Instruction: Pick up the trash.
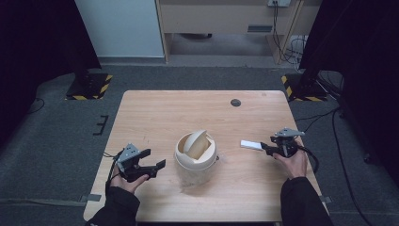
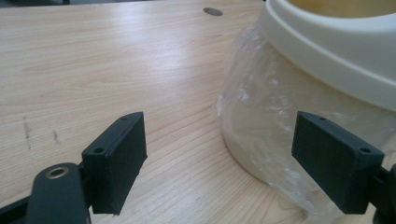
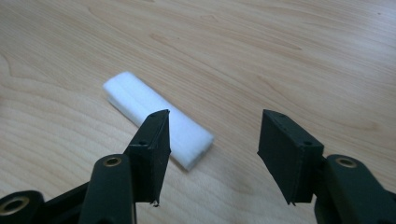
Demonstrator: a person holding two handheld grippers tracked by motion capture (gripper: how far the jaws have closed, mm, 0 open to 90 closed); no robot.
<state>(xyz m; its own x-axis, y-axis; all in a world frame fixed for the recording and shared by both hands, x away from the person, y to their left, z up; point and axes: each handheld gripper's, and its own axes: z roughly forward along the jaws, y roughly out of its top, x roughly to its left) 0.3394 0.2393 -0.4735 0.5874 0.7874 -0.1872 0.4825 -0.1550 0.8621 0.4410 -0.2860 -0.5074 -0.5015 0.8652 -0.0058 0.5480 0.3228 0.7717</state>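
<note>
Light wood-grain rectangular table (image 1: 155,113) has plenty of bare top at the far half and both near corners, so there's room to swing either tool; its right edge is near the right hand, though, and anything pushed that way could go off. Cream round plastic bin with a tilted swing lid and a clear liner bag under its rim (image 1: 195,151) sits mid-table, slightly toward the near side. It looks light, so a bump from the left could slide or tip it, and the loose bag film could snag on a jaw. Left gripper (image 1: 151,165) is just beside the bin's left, jaws spread w/ nothing between. Right gripper (image 1: 266,149) has jaws apart, empty, tips at the end of the small white rectangular foam block (image 1: 251,145), which lies flat right of the bin, apart from it. Block sits off-centre toward one jaw, so closing now would prob. nudge or pinch a corner and miss a square grip.
</note>
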